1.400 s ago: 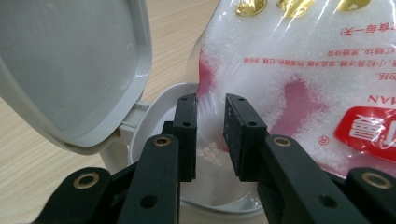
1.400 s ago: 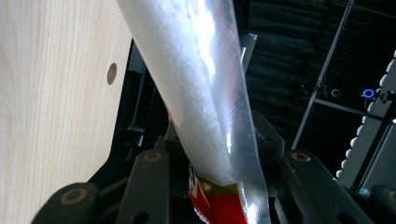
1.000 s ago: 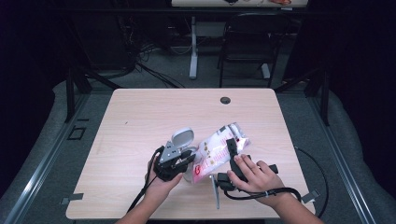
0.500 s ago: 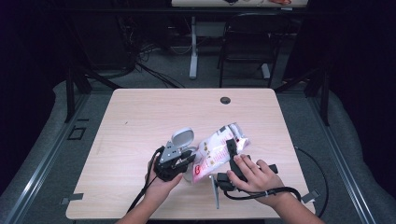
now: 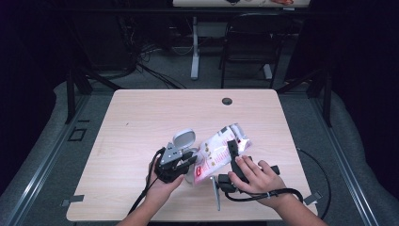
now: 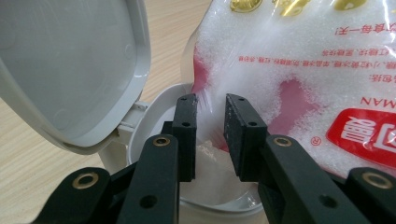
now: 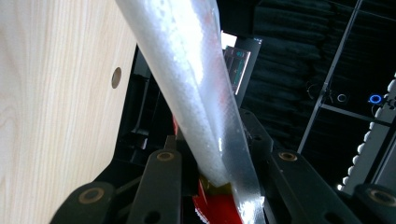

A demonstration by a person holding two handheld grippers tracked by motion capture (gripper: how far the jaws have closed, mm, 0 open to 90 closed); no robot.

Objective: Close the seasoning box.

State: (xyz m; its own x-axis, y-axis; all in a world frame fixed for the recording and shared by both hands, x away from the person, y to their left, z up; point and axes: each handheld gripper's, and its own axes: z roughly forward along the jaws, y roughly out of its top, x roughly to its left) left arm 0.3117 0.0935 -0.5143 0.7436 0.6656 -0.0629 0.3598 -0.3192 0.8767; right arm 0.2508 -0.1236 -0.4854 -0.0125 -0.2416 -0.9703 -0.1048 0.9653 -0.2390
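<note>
Fingers (image 7: 163, 182) of right gripper (image 5: 231, 162) pinch sugar bag (image 5: 217, 151); jaws just closing tighter on it, so grip firmer for pouring. Left gripper (image 6: 210, 135) jaws slightly apart, clamping nothing, at rim of open white container (image 6: 154, 112) near table's (image 5: 141, 113) front edge. Bag tilts over container, sugar inside. Count: one bag, one container, two grippers.

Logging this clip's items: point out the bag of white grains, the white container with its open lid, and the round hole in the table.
bag (image 5: 217, 149), high view, its clear printed front.
container (image 6: 161, 105), left gripper view, its white rim.
lid (image 5: 183, 139), high view, its raised inner face.
hole (image 5: 227, 101), high view, its dark centre.
</note>
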